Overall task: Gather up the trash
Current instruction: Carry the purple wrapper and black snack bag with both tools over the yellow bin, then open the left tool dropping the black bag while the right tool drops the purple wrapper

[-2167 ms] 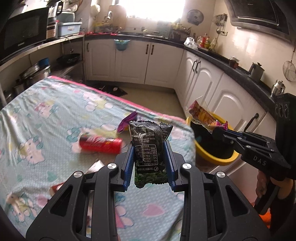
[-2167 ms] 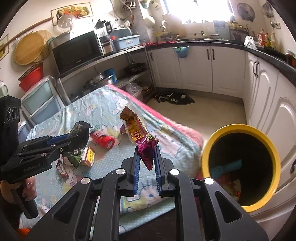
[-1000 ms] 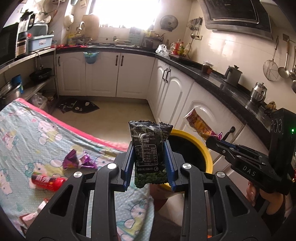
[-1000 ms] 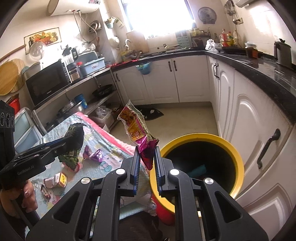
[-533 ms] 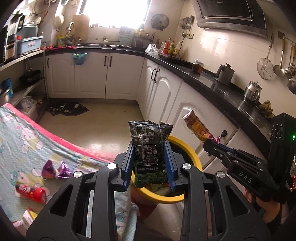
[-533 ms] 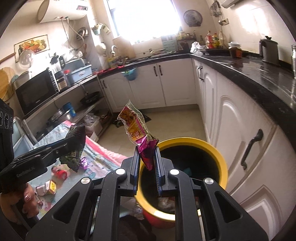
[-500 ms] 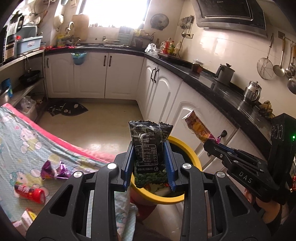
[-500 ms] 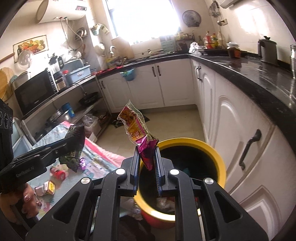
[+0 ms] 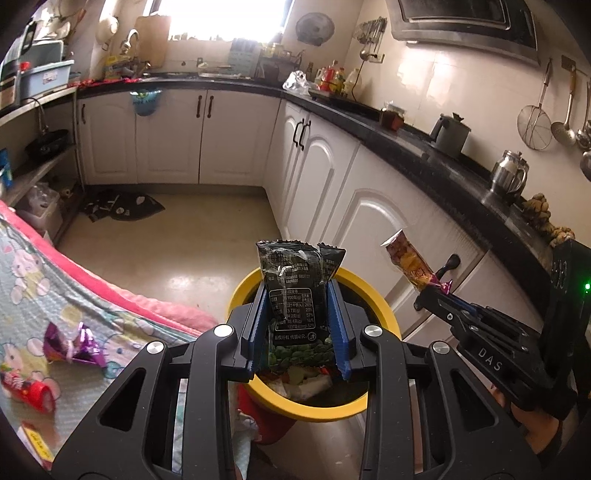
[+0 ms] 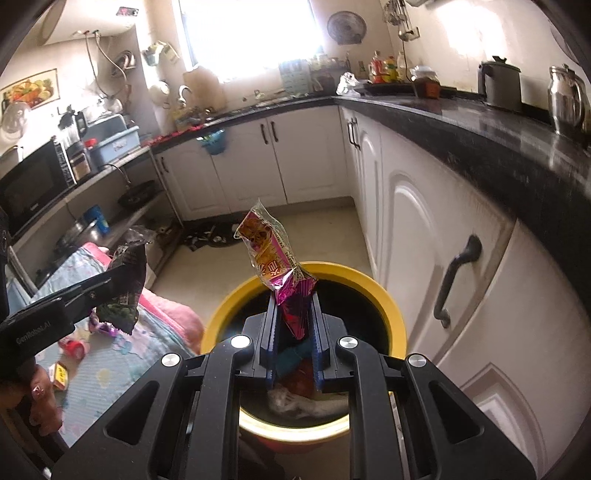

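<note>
Bin: yellow-rimmed bin on the floor between the cloth-covered table and the white cabinets; dark inside.
Bin contents: crumpled pale wrappers and scraps at the bottom; right wrist view adds something teal and a whitish crumple.
Left gripper: jaws narrow, clamped on the black snack packet, upright, over the bin's mouth.
Right gripper: jaws narrow, pinching the magenta end of the orange-and-magenta wrapper, which leans up and left above the bin.
Trash on table: purple foil wrapper, red can lying on its side, small yellow-red box.
Left view only: range hood, hanging strainer and ladles, ginger on the counter.
Right view only: microwave on the shelf, blue crate, hand around the left gripper's handle.
Both views: each shows the other gripper from the side, with its packet.
</note>
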Tool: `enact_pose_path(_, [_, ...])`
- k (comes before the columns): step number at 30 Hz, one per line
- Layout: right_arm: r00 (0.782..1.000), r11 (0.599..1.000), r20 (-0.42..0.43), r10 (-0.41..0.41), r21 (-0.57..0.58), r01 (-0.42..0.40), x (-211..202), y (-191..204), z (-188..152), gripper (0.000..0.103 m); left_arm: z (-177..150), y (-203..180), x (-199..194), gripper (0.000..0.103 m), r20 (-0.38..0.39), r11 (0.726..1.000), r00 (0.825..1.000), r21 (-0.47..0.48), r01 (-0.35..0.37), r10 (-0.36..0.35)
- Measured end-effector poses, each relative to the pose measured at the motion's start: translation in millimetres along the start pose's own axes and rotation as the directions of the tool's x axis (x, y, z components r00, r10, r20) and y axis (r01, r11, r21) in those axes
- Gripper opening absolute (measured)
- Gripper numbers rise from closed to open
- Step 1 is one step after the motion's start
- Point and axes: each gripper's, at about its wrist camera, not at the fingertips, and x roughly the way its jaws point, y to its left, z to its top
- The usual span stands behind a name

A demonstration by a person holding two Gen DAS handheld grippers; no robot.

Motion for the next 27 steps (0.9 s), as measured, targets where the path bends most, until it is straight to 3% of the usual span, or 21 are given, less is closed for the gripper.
enact_pose_path(27, [0.973, 0.999, -0.229, -0.039, 0.005, 0.041, 73, -10, -50, 0.019, -9, 2, 88, 0.027, -0.152, 0.999, 0.988, -0.037, 0.022, -0.027])
